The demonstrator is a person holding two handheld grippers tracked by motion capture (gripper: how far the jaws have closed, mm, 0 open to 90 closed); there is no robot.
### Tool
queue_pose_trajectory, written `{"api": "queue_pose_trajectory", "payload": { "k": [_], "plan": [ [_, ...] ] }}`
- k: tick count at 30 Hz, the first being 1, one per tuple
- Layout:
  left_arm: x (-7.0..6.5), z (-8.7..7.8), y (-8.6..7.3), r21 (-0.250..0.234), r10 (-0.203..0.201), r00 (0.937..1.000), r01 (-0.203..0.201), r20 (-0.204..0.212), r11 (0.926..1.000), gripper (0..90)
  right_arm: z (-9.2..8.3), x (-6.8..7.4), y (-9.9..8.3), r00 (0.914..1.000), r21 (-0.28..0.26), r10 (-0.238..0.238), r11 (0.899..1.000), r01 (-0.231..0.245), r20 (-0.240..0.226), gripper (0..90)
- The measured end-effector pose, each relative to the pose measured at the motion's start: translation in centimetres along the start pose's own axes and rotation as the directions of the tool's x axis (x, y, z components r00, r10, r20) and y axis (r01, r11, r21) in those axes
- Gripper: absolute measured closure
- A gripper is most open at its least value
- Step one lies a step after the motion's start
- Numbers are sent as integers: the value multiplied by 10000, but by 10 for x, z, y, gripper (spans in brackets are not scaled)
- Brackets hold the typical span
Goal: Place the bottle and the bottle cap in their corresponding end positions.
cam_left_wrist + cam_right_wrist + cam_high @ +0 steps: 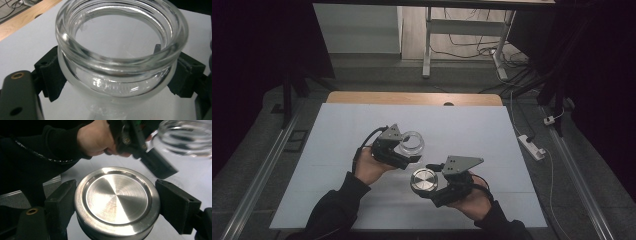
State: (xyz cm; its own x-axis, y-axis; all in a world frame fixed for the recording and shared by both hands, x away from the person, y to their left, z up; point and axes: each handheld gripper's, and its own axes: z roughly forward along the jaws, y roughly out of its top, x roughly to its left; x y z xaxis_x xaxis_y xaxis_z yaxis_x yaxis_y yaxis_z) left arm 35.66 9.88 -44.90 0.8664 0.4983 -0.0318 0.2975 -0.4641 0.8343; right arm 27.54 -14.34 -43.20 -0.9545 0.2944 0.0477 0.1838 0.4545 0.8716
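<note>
A clear glass jar [412, 142] with an open threaded mouth is held above the white table; my left gripper [404, 152] is shut on its body. In the left gripper view the jar [120, 52] sits between both black jaws, which press its sides. A round brushed-metal lid [424, 180] is clamped in my right gripper [432, 184], lower and to the right of the jar. The right gripper view shows the lid [117, 200] flat side up between the jaws, with the left hand [96, 137] and the jar [186, 136] beyond it.
The white table top [342, 140] has a wooden strip [412, 98] at its far edge. A power strip [532, 146] and cables lie on the floor at the right. A desk frame [428, 45] stands behind the table.
</note>
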Motion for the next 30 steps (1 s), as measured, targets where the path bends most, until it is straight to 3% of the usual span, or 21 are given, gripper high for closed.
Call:
{"api": "queue_pose_trajectory", "payload": {
  "k": [22, 30],
  "plan": [
    [19, 32, -2, 59, 39, 9996, -38, -263, 10000, 157, 36, -10, -31, 9998, 466, 199, 9987, -201, 39, 201],
    [24, 44, -3, 70, 72, 9992, -70, -381, 10000, 157, 47, -14, -38, 9996, 618, 82, 9980, -97, 253, 201]
  ]
}}
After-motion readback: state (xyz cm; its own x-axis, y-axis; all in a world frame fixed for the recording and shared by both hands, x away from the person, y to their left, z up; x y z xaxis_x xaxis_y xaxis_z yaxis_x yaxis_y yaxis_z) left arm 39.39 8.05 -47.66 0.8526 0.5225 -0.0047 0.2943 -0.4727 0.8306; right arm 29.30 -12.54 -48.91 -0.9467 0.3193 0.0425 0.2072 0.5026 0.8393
